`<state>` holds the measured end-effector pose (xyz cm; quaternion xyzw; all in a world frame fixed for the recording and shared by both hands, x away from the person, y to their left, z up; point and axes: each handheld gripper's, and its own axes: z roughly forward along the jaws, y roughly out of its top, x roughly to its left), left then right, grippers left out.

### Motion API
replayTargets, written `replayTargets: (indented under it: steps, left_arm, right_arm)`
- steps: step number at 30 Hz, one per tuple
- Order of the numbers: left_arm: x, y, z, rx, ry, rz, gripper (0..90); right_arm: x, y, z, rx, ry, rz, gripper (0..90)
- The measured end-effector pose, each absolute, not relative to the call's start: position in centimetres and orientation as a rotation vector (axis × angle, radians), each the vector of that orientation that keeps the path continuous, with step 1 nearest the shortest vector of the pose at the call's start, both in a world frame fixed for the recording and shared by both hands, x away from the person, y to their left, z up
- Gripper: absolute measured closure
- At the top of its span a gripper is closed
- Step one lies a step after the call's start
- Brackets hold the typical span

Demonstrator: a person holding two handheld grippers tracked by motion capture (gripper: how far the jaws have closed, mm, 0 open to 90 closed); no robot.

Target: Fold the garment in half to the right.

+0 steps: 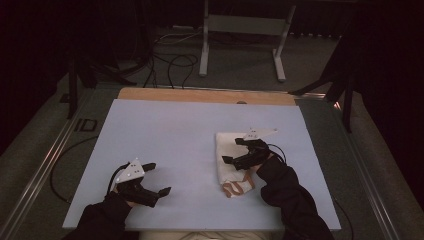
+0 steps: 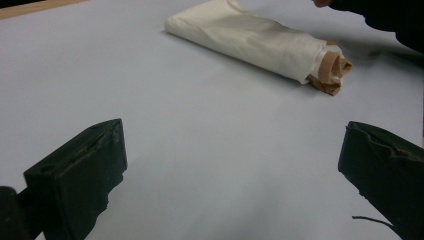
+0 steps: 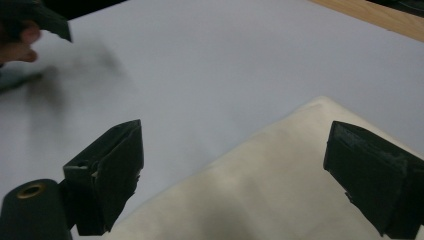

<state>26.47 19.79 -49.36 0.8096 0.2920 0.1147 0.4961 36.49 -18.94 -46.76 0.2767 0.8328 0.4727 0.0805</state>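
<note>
Both hand-held grippers gape wide, empty; right hand-held gripper point(image 1: 235, 150) over folded cloth's point(image 1: 230, 160) left edge.

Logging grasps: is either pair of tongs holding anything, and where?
Nothing is held: the left tongs and right tongs are both open, the right above the folded cloth.

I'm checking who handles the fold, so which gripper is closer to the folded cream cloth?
Right. The right gripper hovers open directly over the folded cream cloth, while the left gripper sits open over bare table, well off to the cloth's left.
</note>
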Motion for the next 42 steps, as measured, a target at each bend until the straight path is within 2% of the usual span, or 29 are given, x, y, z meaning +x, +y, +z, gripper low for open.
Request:
replayTargets:
  steps: [13, 42]
  left_arm:
    - [26.3, 21.4, -49.4, 1.962, 0.732, 0.297, 0.1]
    - [25.9, 23.9, -50.6, 1.977, 0.803, 0.354, 0.1]
  right_arm:
    - [33.9, -20.8, -47.0, 0.765, 2.494, 1.43, 9.5]
    - [29.6, -26.8, -49.6, 0.872, 2.441, 1.298, 9.5]
